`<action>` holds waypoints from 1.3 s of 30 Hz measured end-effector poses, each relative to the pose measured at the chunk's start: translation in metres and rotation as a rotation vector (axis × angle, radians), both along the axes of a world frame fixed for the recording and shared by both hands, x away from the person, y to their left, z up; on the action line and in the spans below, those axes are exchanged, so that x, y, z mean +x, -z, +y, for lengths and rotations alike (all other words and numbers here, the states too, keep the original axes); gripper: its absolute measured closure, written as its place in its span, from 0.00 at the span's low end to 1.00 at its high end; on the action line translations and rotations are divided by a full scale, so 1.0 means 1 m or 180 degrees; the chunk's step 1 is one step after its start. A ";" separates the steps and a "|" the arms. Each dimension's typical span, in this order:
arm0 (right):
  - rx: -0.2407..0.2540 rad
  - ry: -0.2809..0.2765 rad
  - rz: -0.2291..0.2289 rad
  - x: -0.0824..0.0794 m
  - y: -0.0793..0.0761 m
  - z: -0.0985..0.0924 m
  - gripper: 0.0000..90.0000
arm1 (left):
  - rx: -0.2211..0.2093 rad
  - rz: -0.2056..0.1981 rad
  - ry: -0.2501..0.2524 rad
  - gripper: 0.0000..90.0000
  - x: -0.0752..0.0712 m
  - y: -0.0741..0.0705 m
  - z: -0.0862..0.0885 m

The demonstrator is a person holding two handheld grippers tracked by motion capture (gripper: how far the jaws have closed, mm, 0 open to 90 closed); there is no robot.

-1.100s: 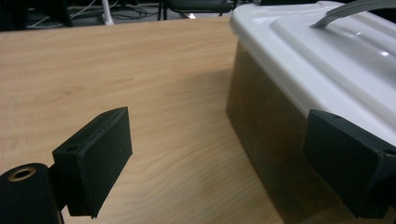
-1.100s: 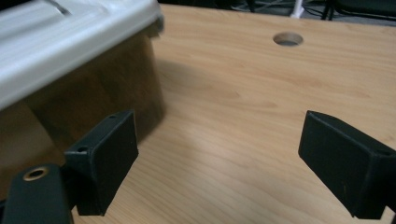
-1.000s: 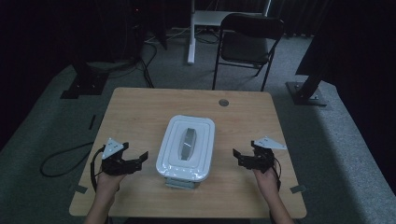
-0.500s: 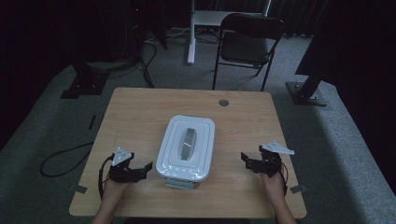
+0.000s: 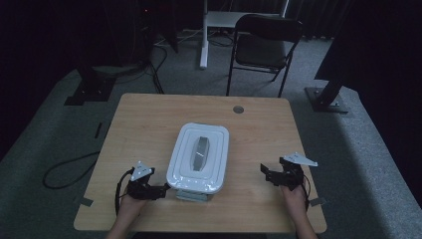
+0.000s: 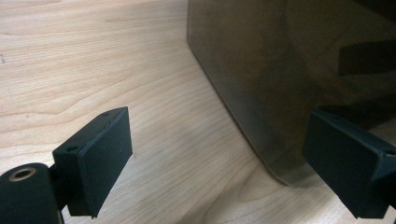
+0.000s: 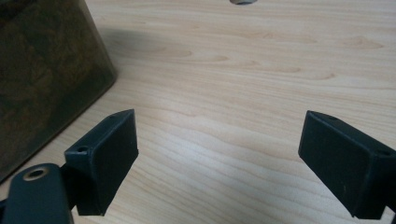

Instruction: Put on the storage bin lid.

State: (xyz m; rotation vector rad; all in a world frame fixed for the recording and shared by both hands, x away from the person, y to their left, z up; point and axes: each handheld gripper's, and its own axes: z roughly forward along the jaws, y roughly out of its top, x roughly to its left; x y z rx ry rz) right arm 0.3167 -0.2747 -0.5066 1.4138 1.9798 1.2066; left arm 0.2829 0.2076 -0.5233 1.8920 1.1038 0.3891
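Note:
A container with a white lid (image 5: 199,157) and a grey handle (image 5: 200,153) stands in the middle of the wooden table (image 5: 149,124). My left gripper (image 5: 161,190) lies low at its near left corner, pointing at it. In the left gripper view the jaws stand wide open (image 6: 224,158), and the container's dark translucent wall (image 6: 289,84) reaches in between them without touching the pads. My right gripper (image 5: 266,173) rests off to the container's right, apart from it. Its jaws are wide open (image 7: 219,154) over bare wood, with the container's wall (image 7: 42,79) at the left.
A round cable hole (image 5: 238,109) sits near the table's far edge. A dark folding chair (image 5: 263,47) and a white stand (image 5: 204,35) are on the floor beyond the table. A cable (image 5: 64,172) lies on the floor at the left.
Both hands have drawn back toward the near edge and sunk lower. The left gripper has also shifted right, up to the container's near corner. Both pairs of jaws stay as wide as before.

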 end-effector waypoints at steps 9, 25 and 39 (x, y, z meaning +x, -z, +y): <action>-0.0079 0.0049 0.0074 -0.001 0.009 -0.003 0.12 | 0.0020 0.0035 0.0126 0.11 -0.004 0.001 -0.011; -0.0212 0.0168 0.0130 -0.011 0.038 -0.021 0.12 | 0.0018 0.0027 -0.0501 0.11 0.001 0.013 0.046; -0.0277 0.0382 0.0111 -0.025 0.045 -0.032 0.12 | 0.0132 0.0045 -0.0980 0.01 -0.011 0.013 0.085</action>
